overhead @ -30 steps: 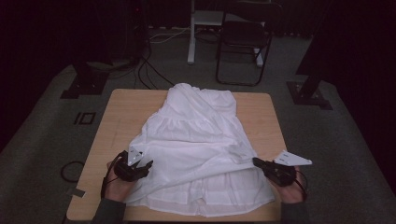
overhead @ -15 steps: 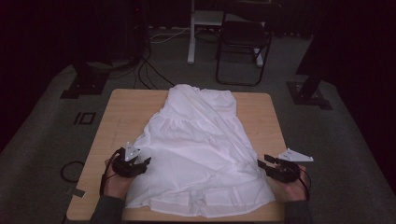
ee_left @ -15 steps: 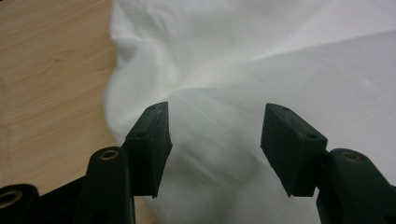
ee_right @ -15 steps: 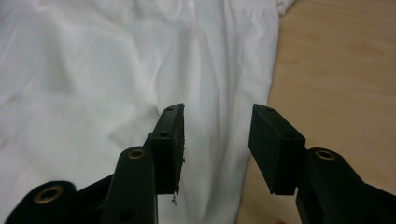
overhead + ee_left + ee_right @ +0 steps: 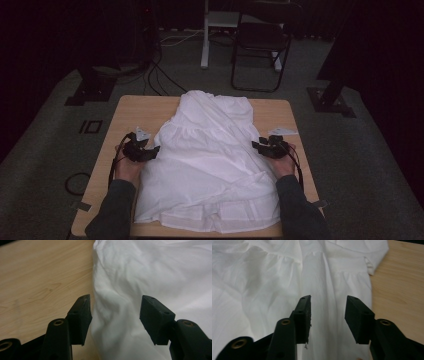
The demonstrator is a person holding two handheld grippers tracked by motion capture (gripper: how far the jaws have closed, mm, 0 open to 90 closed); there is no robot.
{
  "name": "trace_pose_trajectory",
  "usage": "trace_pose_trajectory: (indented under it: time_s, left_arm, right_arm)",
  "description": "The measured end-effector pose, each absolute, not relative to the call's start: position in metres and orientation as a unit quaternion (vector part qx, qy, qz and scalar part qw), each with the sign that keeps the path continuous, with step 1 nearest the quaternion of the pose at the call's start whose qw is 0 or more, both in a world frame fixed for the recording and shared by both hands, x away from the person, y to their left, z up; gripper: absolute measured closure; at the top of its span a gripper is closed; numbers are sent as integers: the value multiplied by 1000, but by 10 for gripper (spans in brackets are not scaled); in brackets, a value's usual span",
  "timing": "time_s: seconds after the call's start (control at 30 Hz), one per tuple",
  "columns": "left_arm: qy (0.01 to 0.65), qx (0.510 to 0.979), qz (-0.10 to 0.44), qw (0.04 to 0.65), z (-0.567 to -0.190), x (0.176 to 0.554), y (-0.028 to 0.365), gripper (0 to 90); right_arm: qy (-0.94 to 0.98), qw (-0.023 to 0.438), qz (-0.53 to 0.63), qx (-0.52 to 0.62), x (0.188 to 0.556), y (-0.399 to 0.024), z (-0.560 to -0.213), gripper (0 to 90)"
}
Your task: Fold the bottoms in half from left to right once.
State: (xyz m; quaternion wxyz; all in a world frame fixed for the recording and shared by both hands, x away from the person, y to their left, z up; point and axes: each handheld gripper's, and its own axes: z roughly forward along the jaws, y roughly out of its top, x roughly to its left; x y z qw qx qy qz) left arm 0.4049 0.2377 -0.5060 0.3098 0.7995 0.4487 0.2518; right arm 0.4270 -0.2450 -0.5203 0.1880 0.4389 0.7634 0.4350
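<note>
Wooden table (image 5: 135, 107), light grain, rectangular, rounded corners. White dress (image 5: 210, 160) lies flat along the table's middle, thin creased cotton, gathered waist seam, hem at the table's near edge. Left gripper (image 5: 155, 149) at the dress's left edge, jaws spread, nothing pinched. Right gripper (image 5: 256, 145) at the dress's right edge, jaws just opened, spread over cloth, gripping nothing.

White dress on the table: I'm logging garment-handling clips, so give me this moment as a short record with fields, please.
garment: white cotton dress, spread flat, bodice at the far end, hem at the near edge
surface: light wooden table
left gripper: at the dress's left edge, jaws open, fabric between them but not pinched
right gripper: at the dress's right edge, jaws have just been opening, nothing gripped
background: black folding chair on the grey carpet behind the table
</note>
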Motion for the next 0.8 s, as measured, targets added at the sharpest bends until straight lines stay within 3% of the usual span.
trace_pose_trajectory:
  time_s: [0.2, 0.27, 0.3, 0.4, 0.43, 0.47, 0.5, 0.63, 0.67, 0.7, 0.8]
  left_arm:
    - [477, 799, 192, 313, -532, 433, 241, 430]
    - [483, 798, 174, 317, -538, 437, 241, 469]
    - [483, 798, 174, 317, -538, 437, 241, 502]
    - [461, 810, 175, 319, -538, 432, 237, 788]
    - [461, 810, 175, 319, -538, 432, 237, 841]
    - [453, 810, 182, 324, -534, 427, 236, 859]
    - [453, 810, 182, 324, -534, 427, 236, 863]
    - [460, 788, 204, 354, -519, 401, 244, 870]
    - [463, 777, 213, 368, -511, 382, 251, 871]
    - [463, 777, 213, 368, -511, 382, 251, 871]
    - [471, 764, 210, 387, -502, 345, 263, 872]
  right_arm:
    - [768, 186, 426, 441, 458, -219, -523, 506]
    - [769, 179, 420, 447, 467, -212, -526, 506]
    - [770, 177, 416, 450, 471, -210, -528, 507]
    - [773, 159, 407, 459, 483, -201, -536, 589]
    - [773, 159, 407, 459, 483, -201, -536, 589]
    - [776, 142, 409, 458, 485, -198, -539, 847]
    - [776, 147, 405, 461, 484, -197, -539, 895]
    - [770, 172, 413, 456, 471, -202, -528, 900]
    - [760, 206, 421, 450, 457, -213, -513, 900]
    - [760, 206, 421, 450, 457, -213, -513, 900]
    - [722, 250, 450, 463, 426, -252, -485, 900]
